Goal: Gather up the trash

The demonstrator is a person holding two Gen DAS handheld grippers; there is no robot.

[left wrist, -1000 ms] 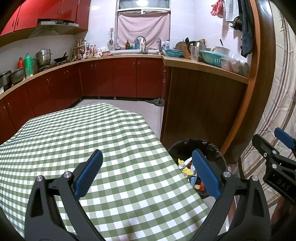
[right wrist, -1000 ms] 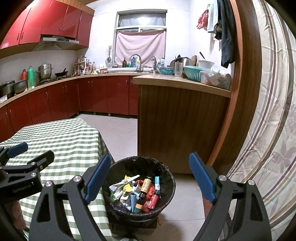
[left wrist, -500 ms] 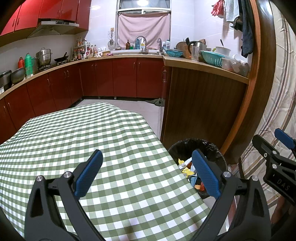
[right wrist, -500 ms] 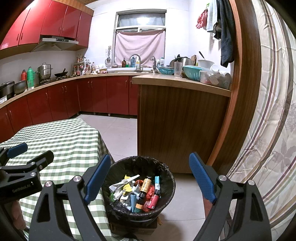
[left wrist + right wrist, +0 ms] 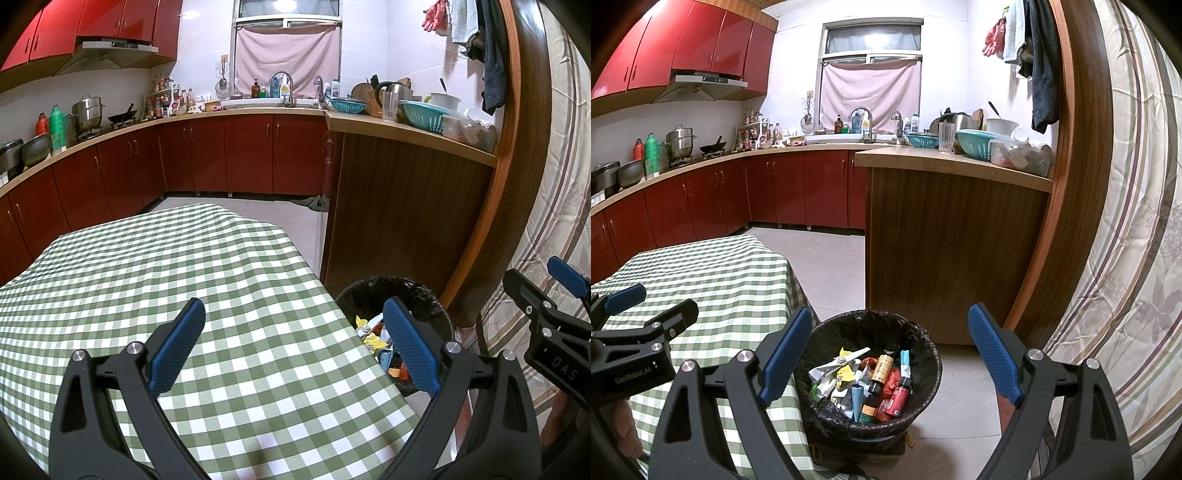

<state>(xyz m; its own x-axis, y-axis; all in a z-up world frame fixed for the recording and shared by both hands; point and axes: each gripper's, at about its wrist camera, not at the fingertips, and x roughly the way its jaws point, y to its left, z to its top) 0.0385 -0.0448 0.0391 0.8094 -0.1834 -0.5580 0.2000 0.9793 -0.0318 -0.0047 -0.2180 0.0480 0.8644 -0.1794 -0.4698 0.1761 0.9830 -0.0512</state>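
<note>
Left tongs [image 5: 293, 341] and right tongs [image 5: 888, 352], both wide and empty, desk [image 5: 147, 280] bare, since trash [image 5: 864, 384] already fills the bin [image 5: 923, 373] alongside.

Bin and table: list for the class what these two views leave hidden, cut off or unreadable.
- Bin, left wrist view: far side and contents mostly hidden by the table edge and a pad.
- Bin base, right wrist view: hidden by the gripper frame.
- Table's near end: cut off by both frames' bottom edges.
- Bottle labels in the bin: too small to read.

Both wrist views tilt down — share bin [image 5: 393, 295], table [image 5: 738, 280].
</note>
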